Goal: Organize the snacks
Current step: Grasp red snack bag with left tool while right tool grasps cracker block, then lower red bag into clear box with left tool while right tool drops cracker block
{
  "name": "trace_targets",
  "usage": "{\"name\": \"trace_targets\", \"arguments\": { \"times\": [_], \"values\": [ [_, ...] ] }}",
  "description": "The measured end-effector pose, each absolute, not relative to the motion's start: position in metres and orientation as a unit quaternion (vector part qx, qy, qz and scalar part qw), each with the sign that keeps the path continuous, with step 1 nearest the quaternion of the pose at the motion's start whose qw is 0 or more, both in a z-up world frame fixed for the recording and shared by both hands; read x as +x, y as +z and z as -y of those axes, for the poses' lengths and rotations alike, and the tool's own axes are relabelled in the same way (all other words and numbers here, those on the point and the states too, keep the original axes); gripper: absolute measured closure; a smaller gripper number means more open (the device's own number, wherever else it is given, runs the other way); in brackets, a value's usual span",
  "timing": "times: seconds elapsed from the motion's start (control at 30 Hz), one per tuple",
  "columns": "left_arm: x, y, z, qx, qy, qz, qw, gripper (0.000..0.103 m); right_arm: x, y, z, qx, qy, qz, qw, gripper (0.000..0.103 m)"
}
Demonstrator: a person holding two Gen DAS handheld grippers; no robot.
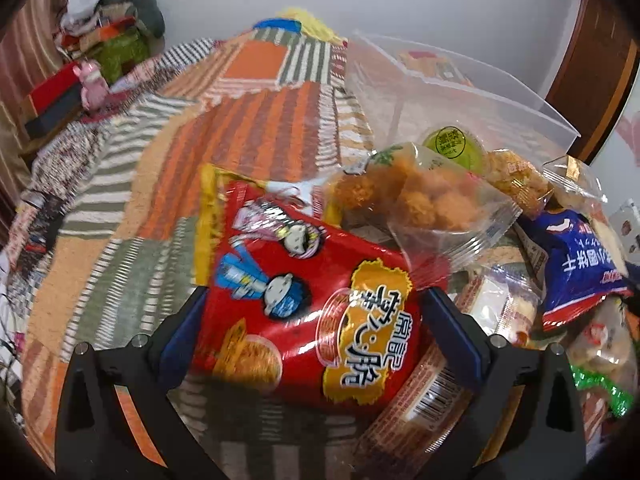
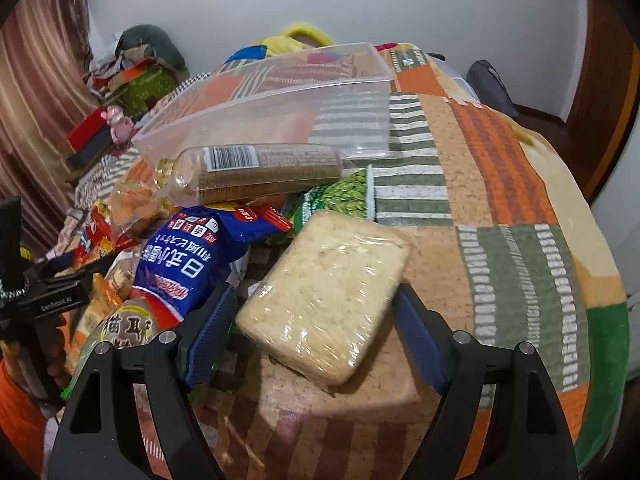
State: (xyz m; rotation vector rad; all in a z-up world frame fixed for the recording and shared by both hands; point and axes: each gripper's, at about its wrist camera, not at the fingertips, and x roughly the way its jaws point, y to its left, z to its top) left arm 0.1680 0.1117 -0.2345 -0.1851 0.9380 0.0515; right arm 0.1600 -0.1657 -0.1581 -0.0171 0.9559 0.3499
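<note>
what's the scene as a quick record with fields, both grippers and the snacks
left hand-held gripper: fingers on both sides of the red snack bag, contact unclear
right hand-held gripper: open around the clear-wrapped pale cake block, gaps both sides
container: clear plastic bin, no snacks visible inside
pile: blue biscuit bag, cracker sleeve, green pea packet
surface: patchwork blanket

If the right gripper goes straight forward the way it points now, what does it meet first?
The right gripper has its jaws open around the plastic-wrapped pale cake block, so it would meet that first. Behind it lies the green pea snack bag, then the clear plastic bin; depth is uncertain.
</note>
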Motion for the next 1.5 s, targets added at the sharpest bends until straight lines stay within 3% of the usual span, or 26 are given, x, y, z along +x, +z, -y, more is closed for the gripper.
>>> {"name": "trace_targets", "arguments": {
  "times": [0.07,0.2,0.33,0.43,0.5,0.7,0.83,1.5],
  "values": [
    [0.171,-0.237,-0.115,-0.104,0.020,-0.455,0.884,0.000,0.162,-0.160,0.164,-0.010,0.165,-0.459,0.873,0.028],
    [0.164,-0.235,-0.111,-0.088,0.006,-0.448,0.890,0.023,0.161,-0.160,0.167,-0.009,0.165,-0.456,0.874,0.038],
    [0.152,-0.230,-0.109,-0.076,-0.001,-0.450,0.890,0.031,0.156,-0.157,0.170,-0.015,0.163,-0.451,0.877,0.046],
    [0.146,-0.224,-0.113,-0.077,0.000,-0.448,0.891,0.039,0.154,-0.155,0.173,-0.014,0.160,-0.447,0.880,0.048],
    [0.141,-0.217,-0.120,-0.087,0.001,-0.446,0.891,0.054,0.152,-0.152,0.176,-0.015,0.158,-0.443,0.882,0.050],
    [0.128,-0.195,-0.132,-0.107,-0.004,-0.437,0.893,0.076,0.145,-0.139,0.183,-0.009,0.163,-0.426,0.890,0.051],
    [0.117,-0.176,-0.124,-0.088,-0.002,-0.420,0.903,0.081,0.140,-0.128,0.180,-0.007,0.165,-0.412,0.896,0.051],
    [0.140,-0.070,-0.088,-0.047,-0.015,-0.317,0.947,0.081,0.164,-0.070,0.175,0.007,0.178,-0.313,0.933,0.051]
  ]
}}
